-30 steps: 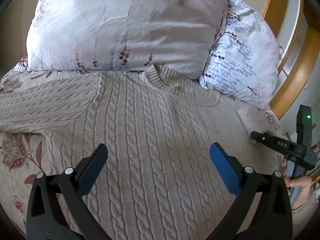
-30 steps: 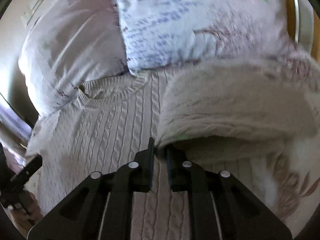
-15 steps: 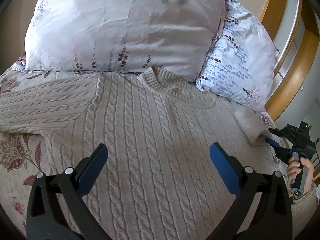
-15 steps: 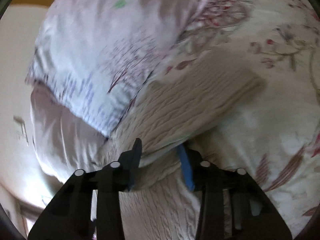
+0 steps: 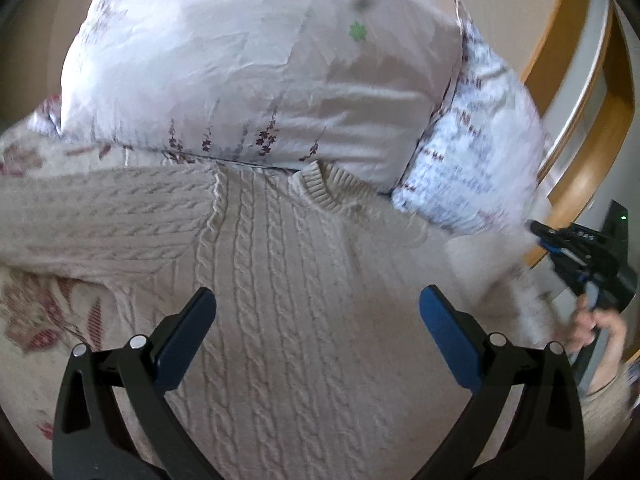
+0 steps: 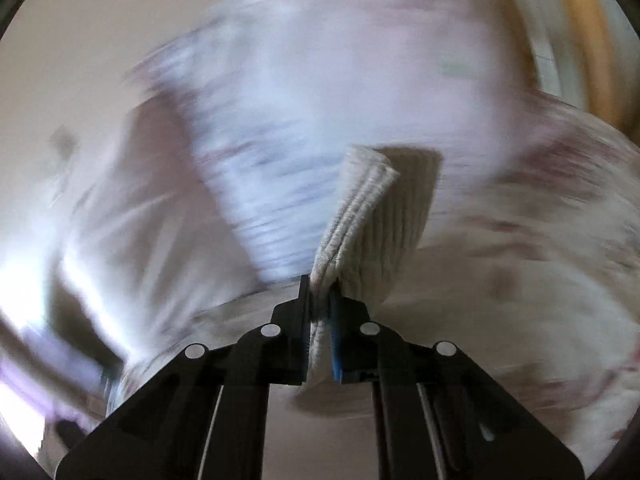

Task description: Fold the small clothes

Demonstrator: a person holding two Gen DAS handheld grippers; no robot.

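A beige cable-knit sweater [image 5: 280,280] lies flat on the bed, its collar toward the pillows and its left sleeve spread out to the left. My left gripper [image 5: 316,320] is open and empty, hovering over the sweater's chest. My right gripper [image 6: 320,304] is shut on the ribbed cuff of the right sleeve [image 6: 360,216] and holds it lifted off the bed. In the left wrist view the right gripper [image 5: 576,248] shows at the far right, with the blurred sleeve [image 5: 492,264] stretching from it.
Two pillows [image 5: 260,72] [image 5: 472,160] lie against the sweater's collar. A curved wooden bed frame [image 5: 580,92] rises at the right. The floral bed sheet [image 5: 44,312] shows to the left of the sweater. The right wrist view is heavily motion-blurred.
My right gripper opened, then shut on the right sleeve's cuff and lifted it, moving fast. My left gripper stayed open and drifted slightly over the chest.
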